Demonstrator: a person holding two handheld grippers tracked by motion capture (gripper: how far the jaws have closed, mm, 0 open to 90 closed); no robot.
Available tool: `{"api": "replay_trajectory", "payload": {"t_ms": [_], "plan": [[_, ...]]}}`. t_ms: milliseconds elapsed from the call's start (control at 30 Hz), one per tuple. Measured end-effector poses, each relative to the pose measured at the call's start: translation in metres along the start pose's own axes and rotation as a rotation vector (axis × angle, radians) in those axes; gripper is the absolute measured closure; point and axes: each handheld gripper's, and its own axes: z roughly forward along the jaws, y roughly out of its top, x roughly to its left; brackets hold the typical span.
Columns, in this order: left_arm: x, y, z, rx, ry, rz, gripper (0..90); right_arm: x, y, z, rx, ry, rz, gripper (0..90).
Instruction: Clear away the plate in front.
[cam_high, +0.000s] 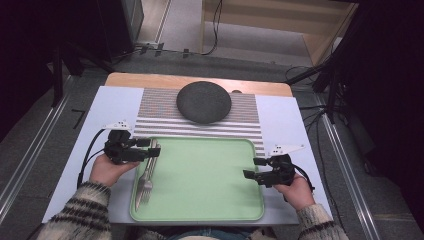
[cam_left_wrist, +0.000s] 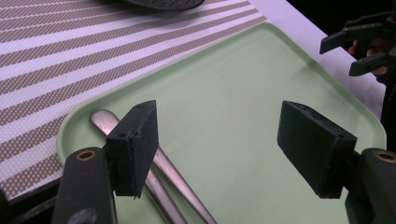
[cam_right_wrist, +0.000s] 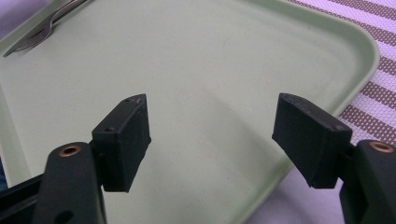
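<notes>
A pale green tray (cam_high: 210, 175) sits at the near middle of the table, on a white mat (cam_high: 110, 107) whose centre is a brown-and-white striped placemat (cam_high: 160, 120). Two metal forks (cam_high: 147, 172) lie side by side along the tray's left edge, tines toward the near side and handles pointing far. The left gripper (cam_high: 152, 147) hangs over the far ends of those handles, its jaws spread apart with nothing between them; in the left gripper view (cam_left_wrist: 217, 149) the fork handles (cam_left_wrist: 163, 179) pass under its left jaw, and whether the jaw touches them cannot be told. The right gripper (cam_high: 255, 167) is at the tray's right edge, jaws likewise wide apart and empty, pointing left across the bare green surface (cam_right_wrist: 196, 70); in the right gripper view (cam_right_wrist: 212, 140) the forks (cam_right_wrist: 44, 30) show far off at the tray's opposite side. A dark round plate (cam_high: 204, 102) rests on the striped placemat beyond the tray, well apart from both grippers.
</notes>
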Motion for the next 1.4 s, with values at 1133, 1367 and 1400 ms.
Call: {"api": "replay_trajectory", "payload": {"t_ms": [1133,1367,1400], "plan": [[-0.013,0.033,0.053,0.032,-0.081,0.085,30.9,-0.001,-0.012,-0.009,-0.005,-0.011,0.042,25.0],[-0.014,0.046,0.061,0.042,-0.088,0.135,31.5,0.0,-0.012,-0.009,-0.006,-0.004,0.036,25.0],[-0.014,0.049,0.063,0.043,-0.095,0.134,31.4,0.0,-0.012,-0.008,-0.004,-0.004,0.036,25.0]]}}
